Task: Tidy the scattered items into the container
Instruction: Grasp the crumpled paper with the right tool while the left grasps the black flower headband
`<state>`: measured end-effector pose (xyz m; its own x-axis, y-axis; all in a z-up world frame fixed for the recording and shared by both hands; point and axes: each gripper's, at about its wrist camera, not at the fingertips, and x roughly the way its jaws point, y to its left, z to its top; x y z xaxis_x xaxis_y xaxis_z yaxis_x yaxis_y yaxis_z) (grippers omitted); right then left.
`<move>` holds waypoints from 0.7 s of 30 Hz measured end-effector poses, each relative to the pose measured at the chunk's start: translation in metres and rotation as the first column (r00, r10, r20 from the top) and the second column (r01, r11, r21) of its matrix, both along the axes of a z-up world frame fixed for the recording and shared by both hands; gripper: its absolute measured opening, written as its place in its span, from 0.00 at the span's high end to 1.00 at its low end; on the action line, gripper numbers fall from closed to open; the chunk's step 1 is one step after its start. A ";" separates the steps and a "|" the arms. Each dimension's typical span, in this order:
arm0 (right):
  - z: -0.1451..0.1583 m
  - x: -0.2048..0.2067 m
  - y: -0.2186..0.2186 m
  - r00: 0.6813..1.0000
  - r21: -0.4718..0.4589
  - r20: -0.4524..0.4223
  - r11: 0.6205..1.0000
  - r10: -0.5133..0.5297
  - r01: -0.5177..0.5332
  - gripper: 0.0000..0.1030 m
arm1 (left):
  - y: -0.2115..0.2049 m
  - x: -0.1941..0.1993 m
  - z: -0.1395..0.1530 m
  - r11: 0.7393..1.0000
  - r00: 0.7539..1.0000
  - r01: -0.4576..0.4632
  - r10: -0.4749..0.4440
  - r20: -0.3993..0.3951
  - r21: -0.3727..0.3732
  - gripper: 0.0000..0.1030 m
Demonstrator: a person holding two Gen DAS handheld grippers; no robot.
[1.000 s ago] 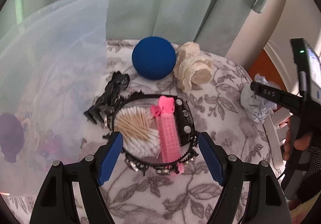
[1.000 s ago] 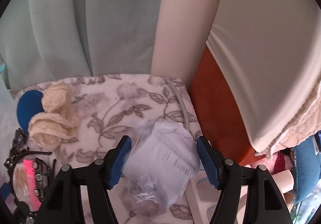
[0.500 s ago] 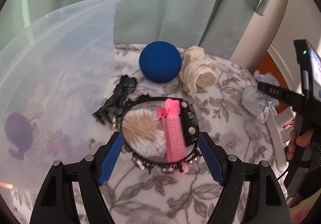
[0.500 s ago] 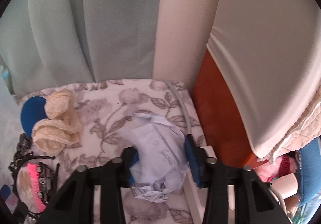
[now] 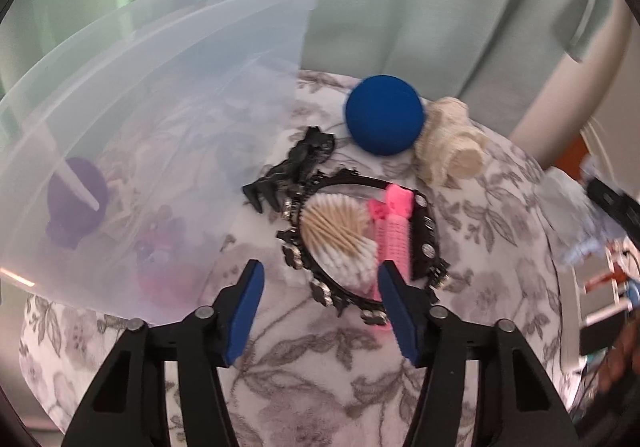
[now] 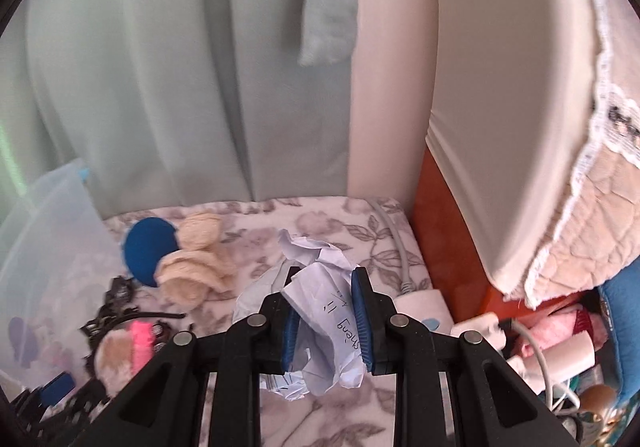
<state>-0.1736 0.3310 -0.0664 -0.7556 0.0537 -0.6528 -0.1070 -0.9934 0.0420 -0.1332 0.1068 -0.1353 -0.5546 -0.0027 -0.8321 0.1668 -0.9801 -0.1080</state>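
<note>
My right gripper (image 6: pixel 324 321) is shut on a crumpled white paper ball (image 6: pixel 320 311) and holds it above the floral cloth. My left gripper (image 5: pixel 318 307) is open and empty, just in front of a black studded headband (image 5: pixel 430 243) that rings a bundle of cotton swabs (image 5: pixel 336 235) and a pink hair roller (image 5: pixel 394 235). A black hair claw (image 5: pixel 298 167), a blue ball (image 5: pixel 384 121) and a cream lace roll (image 5: pixel 450 151) lie behind them. The clear plastic container (image 5: pixel 140 119) stands at the left with purple and pink items inside.
The surface is a floral cloth (image 5: pixel 320 375). Pale green curtains (image 6: pixel 180 67) hang behind. To the right are an orange edge (image 6: pixel 444 247), a white cable (image 6: pixel 396 243) and clutter (image 6: pixel 560 335) beside a quilted cover.
My right gripper closed on the paper ball and lifted it off the cloth. My left gripper drew back and shifted left, so the headband pile now sits to its right.
</note>
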 end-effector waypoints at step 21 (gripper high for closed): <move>-0.019 0.033 0.013 1.000 -0.155 -0.002 0.988 -0.011 0.010 0.74 | 0.011 -0.024 -0.023 1.000 0.997 -0.021 0.022 0.077 -0.005 0.78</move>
<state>-0.1406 0.3436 -0.0858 -0.7574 -0.0398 -0.6517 -0.1169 -0.9738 0.1953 -0.1570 0.1177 -0.1587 -0.4888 -0.0177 -0.8722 0.1956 -0.9766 -0.0898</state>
